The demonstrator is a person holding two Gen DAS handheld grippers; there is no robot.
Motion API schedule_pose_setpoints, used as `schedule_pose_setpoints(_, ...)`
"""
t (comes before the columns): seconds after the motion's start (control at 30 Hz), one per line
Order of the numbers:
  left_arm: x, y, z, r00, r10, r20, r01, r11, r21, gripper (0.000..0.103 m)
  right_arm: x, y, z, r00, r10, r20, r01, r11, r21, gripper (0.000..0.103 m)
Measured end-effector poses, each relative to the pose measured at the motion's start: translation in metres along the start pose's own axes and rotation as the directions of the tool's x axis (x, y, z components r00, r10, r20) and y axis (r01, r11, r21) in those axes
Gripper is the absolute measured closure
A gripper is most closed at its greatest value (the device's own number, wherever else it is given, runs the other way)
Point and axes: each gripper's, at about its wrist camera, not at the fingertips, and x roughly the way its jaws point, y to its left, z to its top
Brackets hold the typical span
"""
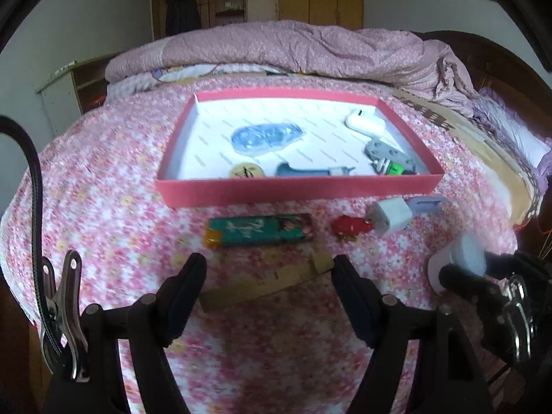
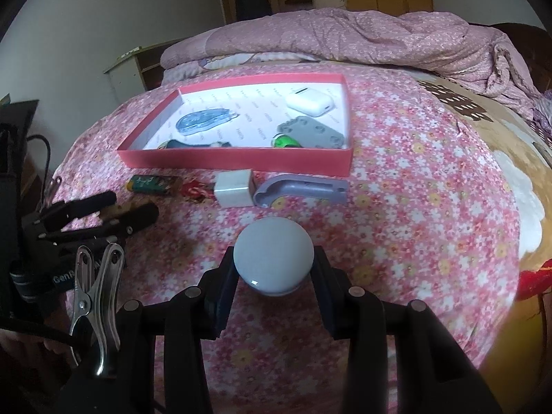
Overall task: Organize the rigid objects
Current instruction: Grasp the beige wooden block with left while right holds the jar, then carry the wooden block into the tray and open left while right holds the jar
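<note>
Two claws over a pink floral bed sheet. Left claw, low centre of its view, jaws wide apart, gripping nothing; a flat tan strip lies between the tips, long axis rising rightward. Green lighter lies horizontal just beyond. Red shallow cardboard tray upper centre holds small rigid items. Right claw, partly closed, clamps a smooth round pale-grey disc. White glossy charger cube touches a grey plastic bracket, horizontal.
</note>
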Motion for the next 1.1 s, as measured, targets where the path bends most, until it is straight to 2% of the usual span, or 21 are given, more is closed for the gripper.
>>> schedule_pose_setpoints(0.23,-0.005,0.023,0.005,0.999,-0.039,0.022,0.04,0.998,-0.041,0.025,0.0,0.014,-0.002,1.0,0.02,0.002,-0.019,0.999,-0.036,0.061)
schedule_pose_setpoints(0.6,-0.008,0.029,0.012,0.997,-0.054,0.06,0.055,0.998,-0.015,0.025,0.0,0.019,0.0,0.999,0.028,0.021,-0.027,0.999,-0.044,0.061)
schedule_pose_setpoints(1.1,0.012,0.036,0.062,0.992,-0.068,0.108,0.069,0.998,-0.003,0.024,0.003,0.013,0.002,1.0,0.025,0.009,-0.025,0.999,-0.021,0.061)
